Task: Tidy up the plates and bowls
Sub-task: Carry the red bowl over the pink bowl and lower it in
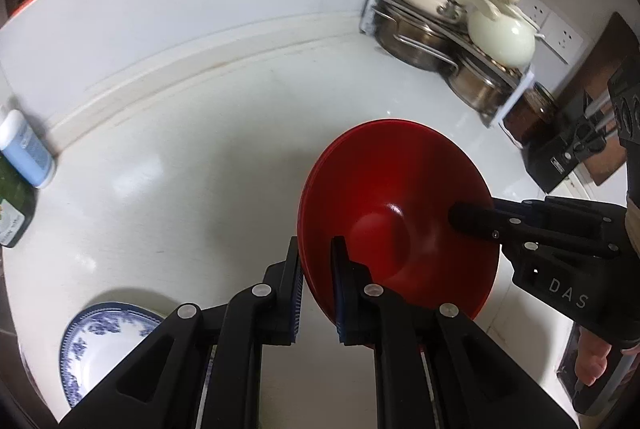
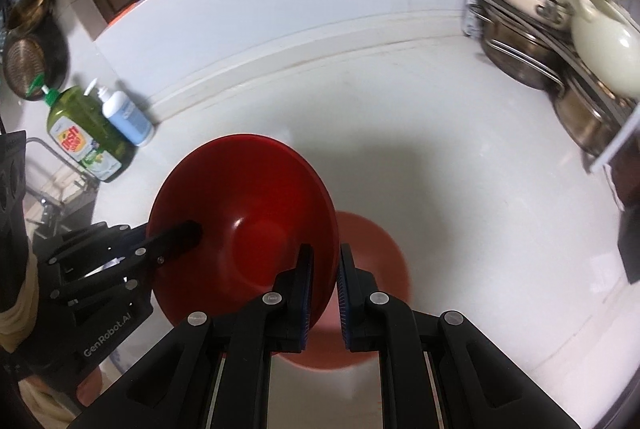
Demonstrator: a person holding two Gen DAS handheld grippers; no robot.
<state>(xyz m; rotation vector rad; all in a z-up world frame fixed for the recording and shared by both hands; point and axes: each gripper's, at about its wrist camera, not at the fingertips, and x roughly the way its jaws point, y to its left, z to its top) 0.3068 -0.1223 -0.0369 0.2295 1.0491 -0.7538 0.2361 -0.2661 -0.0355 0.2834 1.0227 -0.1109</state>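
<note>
Together, two grippers clamp one red bowl; one patterned plate nearby.

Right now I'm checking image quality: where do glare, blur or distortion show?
Left wrist view: the backsplash ledge bows from fisheye distortion, and a glare spot sits inside the red bowl. Right wrist view: the pot rack at the edge is smeared, and the countertop reflects the bowl red.

Left wrist camera sat close behind its fingers, looking down and forward over the white countertop. Right wrist camera faced likewise from the opposite side. Both shared the red bowl and the pot rack.
</note>
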